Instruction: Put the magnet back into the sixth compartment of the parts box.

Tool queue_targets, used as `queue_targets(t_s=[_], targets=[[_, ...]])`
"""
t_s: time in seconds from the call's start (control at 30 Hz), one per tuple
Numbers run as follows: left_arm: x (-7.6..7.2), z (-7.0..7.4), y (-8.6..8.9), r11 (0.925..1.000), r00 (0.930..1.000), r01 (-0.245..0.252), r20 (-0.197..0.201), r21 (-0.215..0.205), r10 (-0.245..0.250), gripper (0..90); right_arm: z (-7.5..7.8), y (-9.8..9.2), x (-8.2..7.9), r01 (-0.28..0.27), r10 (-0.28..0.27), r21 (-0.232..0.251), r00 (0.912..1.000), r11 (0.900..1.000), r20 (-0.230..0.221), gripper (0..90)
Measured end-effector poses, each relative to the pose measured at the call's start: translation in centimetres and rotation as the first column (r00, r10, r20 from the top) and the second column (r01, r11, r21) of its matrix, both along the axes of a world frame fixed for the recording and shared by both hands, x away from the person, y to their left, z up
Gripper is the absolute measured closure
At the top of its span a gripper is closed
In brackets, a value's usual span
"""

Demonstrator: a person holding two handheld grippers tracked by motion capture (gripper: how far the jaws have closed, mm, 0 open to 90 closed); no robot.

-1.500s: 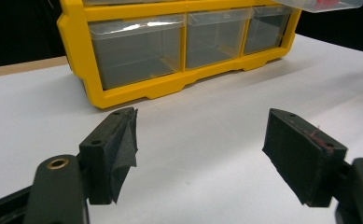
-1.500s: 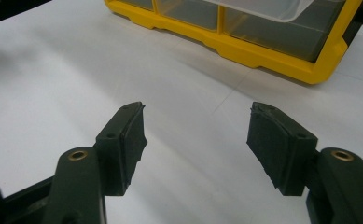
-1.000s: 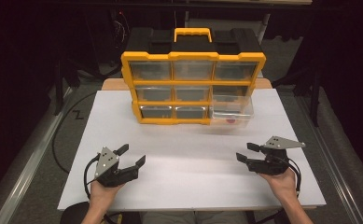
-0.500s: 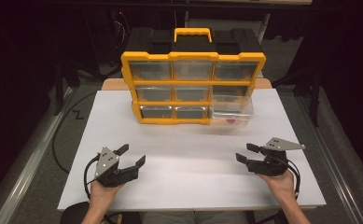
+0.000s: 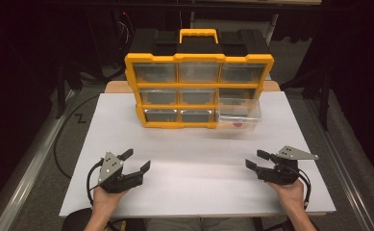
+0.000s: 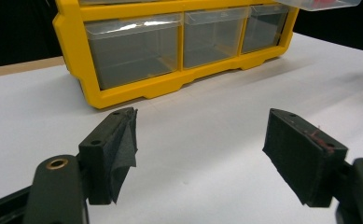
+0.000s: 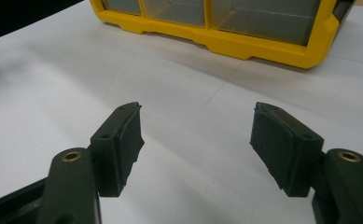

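Boxy yellow plastic organizer (image 5: 199, 91) w/ clear drawers, matte white table (image 5: 189, 178).

You see a white surface (image 5: 127, 125) lit from above, grey floor (image 5: 40, 149) on both sides, and dark room beyond.

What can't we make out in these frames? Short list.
- Red item in the pulled-out clear drawer: too small in the high view; cut off by the top edge in the left gripper view.
- Contents of the closed drawers of the yellow organizer: glare and murky fronts in all views.
- Organizer's upper rows: cut off by the top edge in both gripper views.
- Behind the organizer: dark background in the high view.
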State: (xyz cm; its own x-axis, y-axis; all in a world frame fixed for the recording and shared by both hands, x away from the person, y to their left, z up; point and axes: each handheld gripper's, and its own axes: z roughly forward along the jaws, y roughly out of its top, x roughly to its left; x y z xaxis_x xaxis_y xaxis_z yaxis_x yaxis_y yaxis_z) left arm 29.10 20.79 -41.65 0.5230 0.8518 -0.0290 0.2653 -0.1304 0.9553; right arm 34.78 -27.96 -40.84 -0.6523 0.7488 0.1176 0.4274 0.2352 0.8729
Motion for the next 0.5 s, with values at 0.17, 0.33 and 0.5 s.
queue_targets(t_s=[0.17,0.33,0.5], targets=[[0.05,-0.02,0.01,1.0,1.0,0.0,-0.002,-0.002,0.0,25.8,-0.29,-0.12,-0.11,0.005,-0.004,-0.004,1.0,1.0,0.004,34.6],[0.06,-0.04,-0.07,1.0,1.0,0.001,-0.003,0.004,0.0,25.8,-0.46,-0.13,-0.27,0.002,-0.002,-0.001,1.0,1.0,0.005,33.1],[0.11,-0.07,-0.07,1.0,1.0,-0.001,-0.003,0.005,0.001,25.8,-0.6,-0.31,-0.25,0.006,-0.006,0.026,1.0,1.0,0.001,32.4]])
